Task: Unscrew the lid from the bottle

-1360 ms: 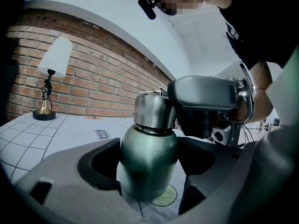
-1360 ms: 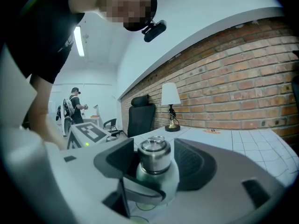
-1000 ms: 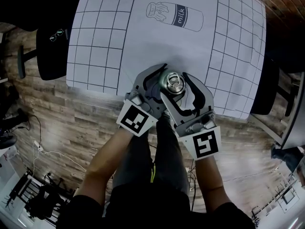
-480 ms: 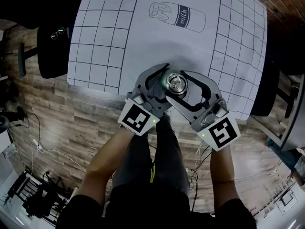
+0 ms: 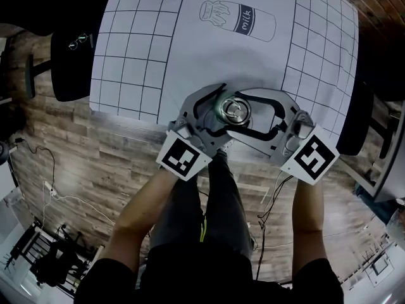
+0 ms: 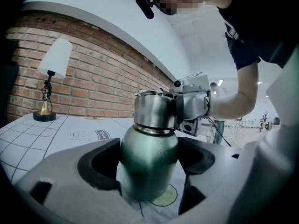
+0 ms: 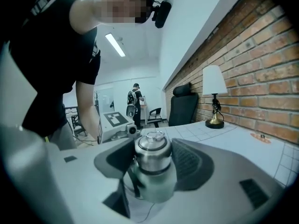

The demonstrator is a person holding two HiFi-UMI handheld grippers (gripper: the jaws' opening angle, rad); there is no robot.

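A green bottle (image 6: 149,157) with a steel lid (image 6: 155,110) stands upright on the white mat near the table's front edge. From above, the lid (image 5: 233,111) shows its small loop handle. My left gripper (image 5: 223,115) comes in from the lower left, and in the left gripper view it (image 6: 149,169) is shut on the bottle's body. My right gripper (image 5: 240,113) reaches in from the right. Its (image 7: 152,158) pads sit against both sides of the lid (image 7: 152,152), higher up than the left jaws. The bottle's base is hidden by the jaws.
The mat (image 5: 158,56) has a grid on each side and a milk bottle drawing (image 5: 237,19) at the back. A table lamp (image 6: 49,76) stands by the brick wall. Black chairs (image 5: 73,62) flank the table. The table edge lies just in front of the bottle.
My right gripper has swung around the lid from the front to the right side, anticlockwise seen from above. The left gripper and the bottle have stayed put.
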